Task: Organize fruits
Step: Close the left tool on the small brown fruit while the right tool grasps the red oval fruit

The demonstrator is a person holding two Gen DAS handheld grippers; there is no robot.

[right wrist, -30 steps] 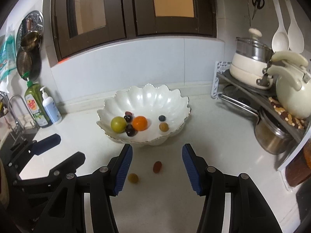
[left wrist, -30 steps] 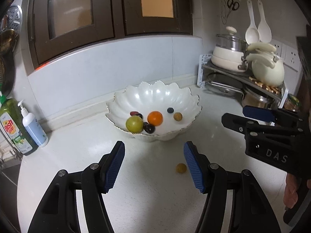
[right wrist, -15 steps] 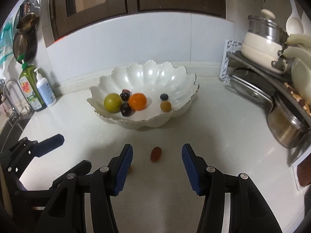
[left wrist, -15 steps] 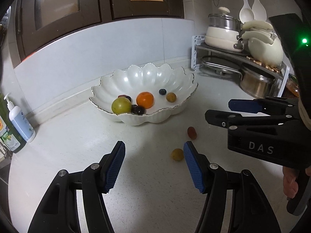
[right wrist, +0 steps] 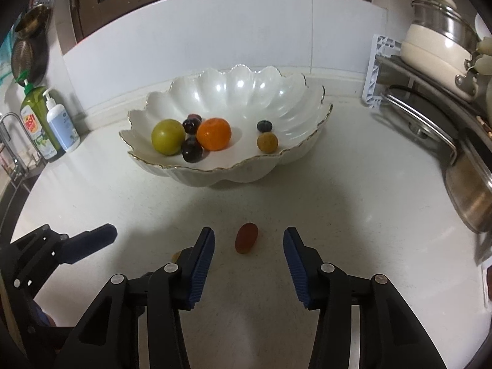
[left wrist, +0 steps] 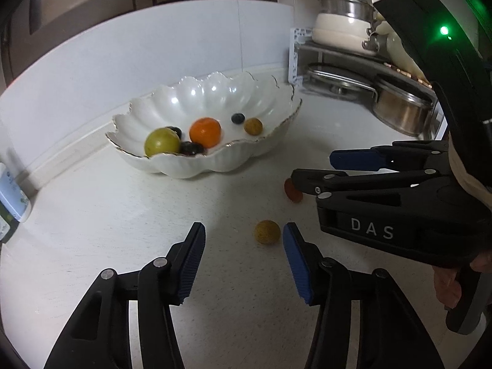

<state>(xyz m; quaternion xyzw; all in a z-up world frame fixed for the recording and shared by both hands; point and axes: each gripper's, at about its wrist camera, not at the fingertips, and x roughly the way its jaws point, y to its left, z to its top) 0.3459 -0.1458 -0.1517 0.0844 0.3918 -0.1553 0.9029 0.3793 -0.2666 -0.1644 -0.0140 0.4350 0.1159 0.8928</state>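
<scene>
A white scalloped bowl [left wrist: 215,160] [right wrist: 307,98] on the white counter holds a green fruit [right wrist: 168,136], an orange [right wrist: 214,133], dark plums [right wrist: 192,150], a blueberry [right wrist: 264,126] and a small yellow-brown fruit [right wrist: 267,142]. A small yellow-brown fruit [left wrist: 267,231] lies on the counter just inside my open left gripper [left wrist: 244,258], near its right finger. A small red oval fruit [right wrist: 246,237] [left wrist: 292,192] lies between the tips of my open right gripper [right wrist: 249,264]. The right gripper also shows in the left wrist view [left wrist: 319,169], partly covering the red fruit.
Soap bottles [right wrist: 49,123] and a sink tap stand at the left. A metal rack [right wrist: 430,107] with pots [left wrist: 402,113] [right wrist: 439,49] and a steel pan [right wrist: 470,196] stands at the right. A backsplash wall is behind the bowl.
Both grippers have moved down and forward toward the counter. The yellow-brown fruit now lies inside the left gripper's opening and the red fruit between the right gripper's tips.
</scene>
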